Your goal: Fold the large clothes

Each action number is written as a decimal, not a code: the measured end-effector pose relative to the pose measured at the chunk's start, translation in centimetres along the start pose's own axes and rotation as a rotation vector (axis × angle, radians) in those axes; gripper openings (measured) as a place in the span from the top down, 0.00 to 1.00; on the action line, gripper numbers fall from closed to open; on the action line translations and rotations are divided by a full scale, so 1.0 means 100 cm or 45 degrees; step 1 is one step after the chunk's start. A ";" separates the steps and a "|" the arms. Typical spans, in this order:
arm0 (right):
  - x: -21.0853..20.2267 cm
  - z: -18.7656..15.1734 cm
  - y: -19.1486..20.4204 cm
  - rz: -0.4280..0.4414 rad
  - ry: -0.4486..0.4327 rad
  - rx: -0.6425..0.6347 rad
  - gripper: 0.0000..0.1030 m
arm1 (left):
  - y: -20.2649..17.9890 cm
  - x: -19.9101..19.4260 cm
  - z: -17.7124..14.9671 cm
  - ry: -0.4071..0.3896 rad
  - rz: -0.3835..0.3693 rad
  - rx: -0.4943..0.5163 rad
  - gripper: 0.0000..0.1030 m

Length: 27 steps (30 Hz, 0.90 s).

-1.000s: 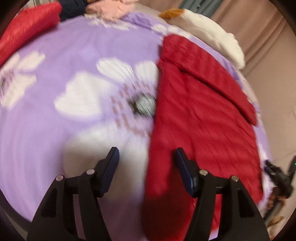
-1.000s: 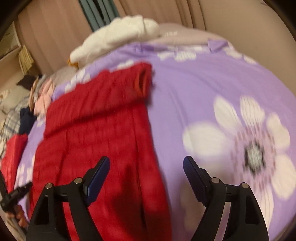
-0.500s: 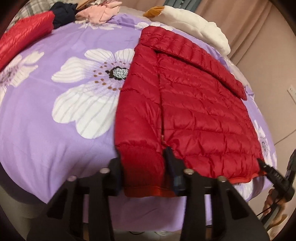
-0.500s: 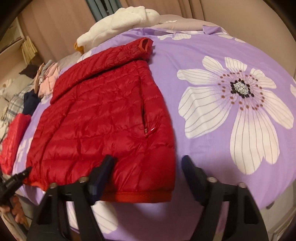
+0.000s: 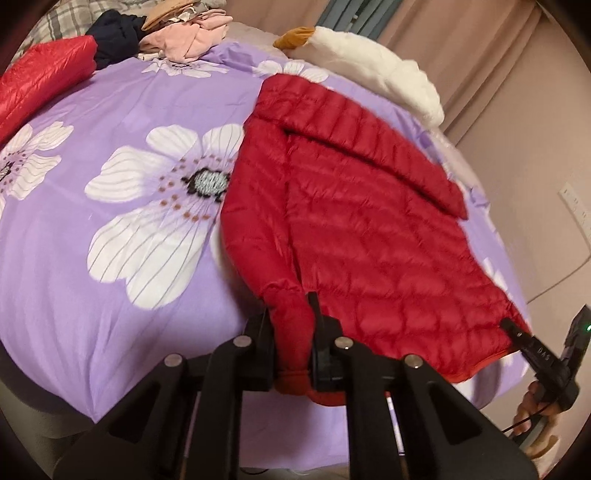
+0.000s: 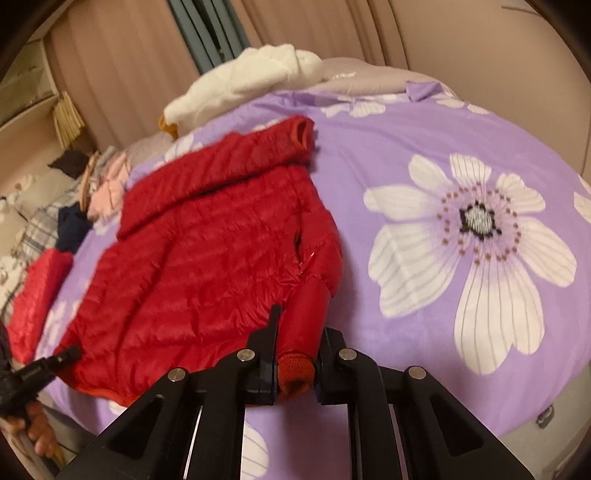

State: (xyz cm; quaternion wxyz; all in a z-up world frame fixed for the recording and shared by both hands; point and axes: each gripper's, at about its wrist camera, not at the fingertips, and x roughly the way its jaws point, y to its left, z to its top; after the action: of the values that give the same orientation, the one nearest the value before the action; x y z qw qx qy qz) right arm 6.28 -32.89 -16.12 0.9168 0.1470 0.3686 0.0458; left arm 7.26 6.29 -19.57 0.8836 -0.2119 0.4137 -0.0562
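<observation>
A red quilted puffer jacket (image 5: pixel 369 229) lies spread on a purple flowered bed cover (image 5: pixel 110 277), one sleeve folded across its top; it also shows in the right wrist view (image 6: pixel 207 251). My left gripper (image 5: pixel 291 332) is shut on the jacket's bottom hem corner at the near left and lifts it a little. My right gripper (image 6: pixel 295 347) is shut on the opposite hem corner, bunched between the fingers. Each gripper shows small at the edge of the other's view, the right (image 5: pixel 517 332) and the left (image 6: pixel 62 356).
A white fluffy garment (image 5: pixel 380 70) lies at the head of the bed. A second red jacket (image 5: pixel 40 77), dark and pink clothes (image 5: pixel 177 33) are piled at the far left. Beige curtains (image 6: pixel 129 66) and a wall surround the bed. The bed's front edge is right below the grippers.
Both grippers came down to the jacket's bottom hem and closed on its two corners. The hem now bunches up and lifts off the cover.
</observation>
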 end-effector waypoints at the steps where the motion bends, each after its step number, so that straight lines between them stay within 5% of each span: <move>1: -0.003 0.004 0.001 0.006 -0.008 0.002 0.86 | -0.001 -0.001 0.005 -0.002 -0.019 -0.016 0.88; 18: 0.005 0.132 0.039 0.117 -0.209 0.007 0.86 | -0.029 0.003 0.164 -0.230 -0.262 -0.248 0.88; 27: 0.091 0.239 0.061 0.059 -0.224 -0.013 0.86 | -0.036 0.078 0.278 -0.308 -0.053 -0.260 0.87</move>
State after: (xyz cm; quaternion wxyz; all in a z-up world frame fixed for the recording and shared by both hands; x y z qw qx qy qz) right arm 29.47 -30.95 -3.88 0.9450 0.1544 0.2828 0.0559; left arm 33.62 9.98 -7.80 0.8996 -0.3143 0.3032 -0.0061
